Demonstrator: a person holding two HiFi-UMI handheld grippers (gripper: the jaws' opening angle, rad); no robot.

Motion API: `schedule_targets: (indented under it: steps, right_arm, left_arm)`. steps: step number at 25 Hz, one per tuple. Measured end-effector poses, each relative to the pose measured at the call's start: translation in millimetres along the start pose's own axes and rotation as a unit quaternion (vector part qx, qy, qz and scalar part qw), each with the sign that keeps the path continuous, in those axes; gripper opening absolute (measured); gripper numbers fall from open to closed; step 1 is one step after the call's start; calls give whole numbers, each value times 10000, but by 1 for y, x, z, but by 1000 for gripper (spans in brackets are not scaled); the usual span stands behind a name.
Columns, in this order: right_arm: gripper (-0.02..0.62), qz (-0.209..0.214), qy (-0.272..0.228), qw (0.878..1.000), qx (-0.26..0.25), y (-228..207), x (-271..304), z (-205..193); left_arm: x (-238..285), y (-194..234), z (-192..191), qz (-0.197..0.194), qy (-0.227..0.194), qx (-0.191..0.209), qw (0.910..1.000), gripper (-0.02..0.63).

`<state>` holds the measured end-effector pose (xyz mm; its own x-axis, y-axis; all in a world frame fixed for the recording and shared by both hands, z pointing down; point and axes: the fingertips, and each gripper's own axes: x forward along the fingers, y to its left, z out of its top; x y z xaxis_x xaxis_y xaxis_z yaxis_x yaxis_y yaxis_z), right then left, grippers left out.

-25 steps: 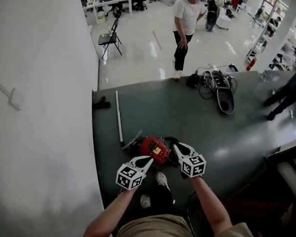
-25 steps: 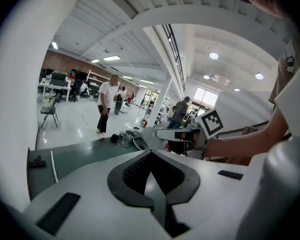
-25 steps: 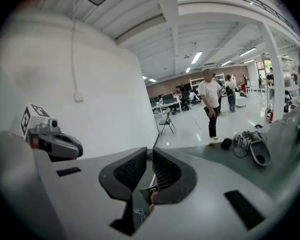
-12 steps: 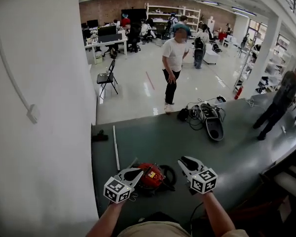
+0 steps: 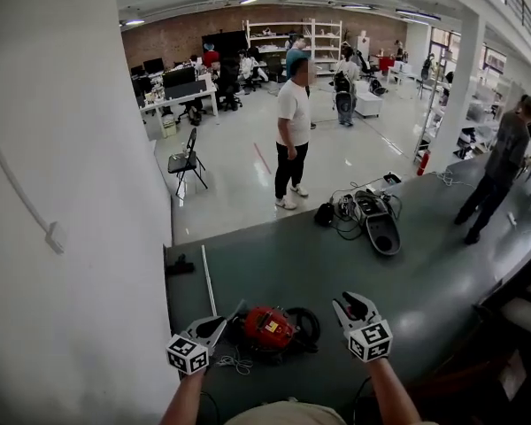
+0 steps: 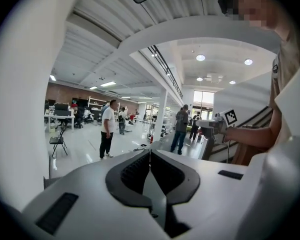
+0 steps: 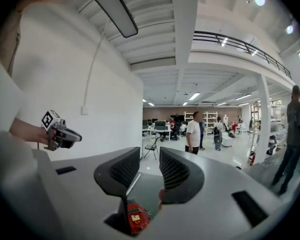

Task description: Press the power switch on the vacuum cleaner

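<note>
Vacuum cleaner (image 5: 270,328), red with a black hose coiled at its right side, sits on the dark green floor (image 5: 425,282) at the near edge of the scene, between the two grippers and nearer the left one. The right gripper view shows its red body (image 7: 135,218) low beneath the fingers.

The left gripper (image 5: 214,325) hangs just left of the vacuum cleaner; its fingers (image 6: 135,171) are pressed together with nothing between them. The right gripper (image 5: 350,304) is off to the right, apart from the machine, and its fingers (image 7: 175,176) are opening, with only air between the pads.

A white tube (image 5: 210,280) lies on the floor beyond the vacuum cleaner, near the white wall (image 5: 71,193) on the left. Farther off, a black machine with tangled cables (image 5: 372,218) lies on the same floor. Beyond it a person in a white shirt (image 5: 292,131) stands on the glossy pale floor, with a folding chair (image 5: 188,162) to the left.
</note>
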<state>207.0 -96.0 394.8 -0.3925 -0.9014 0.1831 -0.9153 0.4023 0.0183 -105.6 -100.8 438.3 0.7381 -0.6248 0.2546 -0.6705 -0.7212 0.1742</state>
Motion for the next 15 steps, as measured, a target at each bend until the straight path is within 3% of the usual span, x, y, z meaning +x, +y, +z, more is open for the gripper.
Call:
schedule_targets:
  steps: [7,10,15]
  right_arm:
    - [109,-331,335,9988,128,-30,-12,-58]
    - [109,-131,365,9988,297,-22,-9,-76]
    - [109,374,295,9975,513,8,13,-81]
  left_arm:
    - [-1,15,-59,316,686,-269,9968,8]
    - [15,0,-75,289,815,-272,9959,8]
    - [53,-37,-65,78,651,-159,9977,8]
